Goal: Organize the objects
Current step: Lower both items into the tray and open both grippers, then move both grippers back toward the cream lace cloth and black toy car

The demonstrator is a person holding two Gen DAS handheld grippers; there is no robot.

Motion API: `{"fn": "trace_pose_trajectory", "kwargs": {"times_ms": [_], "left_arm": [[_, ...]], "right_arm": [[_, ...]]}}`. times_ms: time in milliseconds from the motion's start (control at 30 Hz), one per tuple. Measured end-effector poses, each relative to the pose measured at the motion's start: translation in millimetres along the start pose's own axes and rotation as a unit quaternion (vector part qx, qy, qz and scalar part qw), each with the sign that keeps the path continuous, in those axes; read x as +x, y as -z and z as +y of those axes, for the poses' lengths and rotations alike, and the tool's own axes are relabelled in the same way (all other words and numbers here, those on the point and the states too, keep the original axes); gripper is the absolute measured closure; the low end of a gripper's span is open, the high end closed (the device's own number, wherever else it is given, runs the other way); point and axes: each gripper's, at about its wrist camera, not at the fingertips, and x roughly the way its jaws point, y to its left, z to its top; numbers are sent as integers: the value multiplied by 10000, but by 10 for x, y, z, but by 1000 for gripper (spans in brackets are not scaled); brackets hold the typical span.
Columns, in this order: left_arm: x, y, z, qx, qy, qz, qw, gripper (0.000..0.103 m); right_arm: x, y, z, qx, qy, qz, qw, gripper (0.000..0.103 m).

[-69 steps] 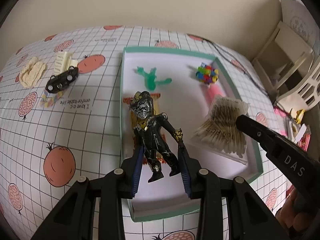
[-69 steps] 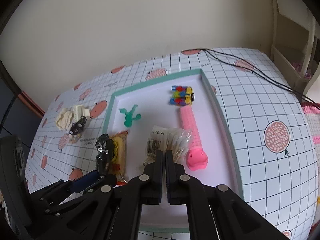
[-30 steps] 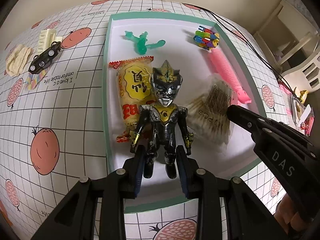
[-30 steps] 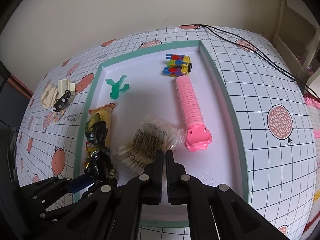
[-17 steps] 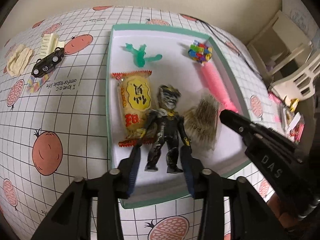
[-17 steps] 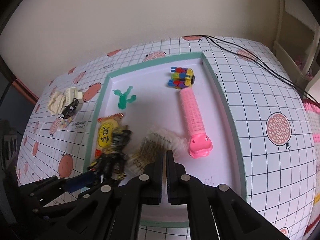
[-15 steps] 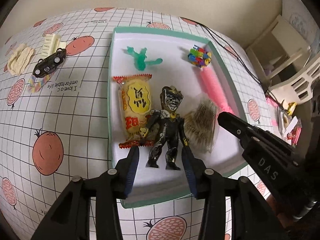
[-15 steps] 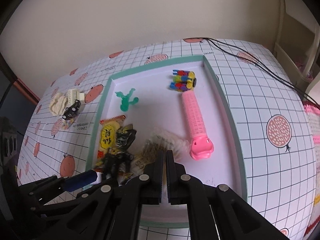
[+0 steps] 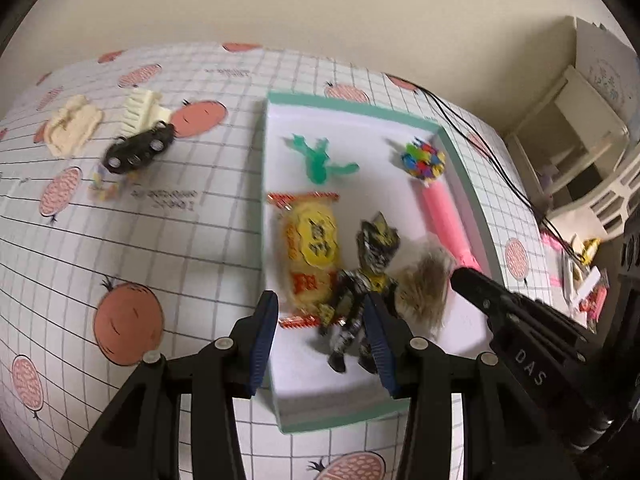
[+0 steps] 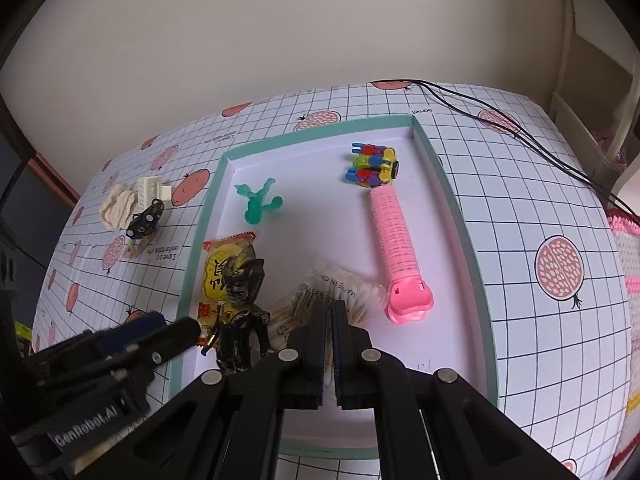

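Black figure (image 10: 240,312): in teal tray (image 10: 452,200), beside snack packet (image 9: 312,252); left gripper (image 9: 320,336) spread, empty. Right gripper (image 10: 329,344) closed, empty; risk: figure topples if clipped.

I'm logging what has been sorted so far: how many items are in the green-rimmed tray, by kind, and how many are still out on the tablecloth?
Toys in green-rimmed tray: 3 (black-and-gold action figure, green translucent figure, multicoloured block toy)
Snack packet: 1
Pink hair roller: 1
Bag of cotton swabs: 1
On tablecloth: 4 (black toy car, cream comb, cream clip, small pastel item)
Total: 10
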Motion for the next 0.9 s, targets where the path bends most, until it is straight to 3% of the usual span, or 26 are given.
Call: {"fn": "trace_pose_trajectory", "kwargs": {"times_ms": [167,300,367,433,900], "left_arm": [[-87,-13,159,-212,-176,-242,9993,53],[-110,-20,301,-402,-441,-390,9975,40],[-111,-22,383,-540,-521,-432,9962,36],[-109,-24,473,-696,-574,-481,9948,33],[-146,-7,749,-1212,-849,-773,9860,9]], "right_arm": [[17,0,3,9,-2,-28,10000,94],[15,2,10,17,4,-79,10000,63],[16,0,13,17,-3,-106,9999,58],[21,-3,18,21,-18,-128,9999,46],[30,5,77,-70,-46,-236,9997,11]]}}
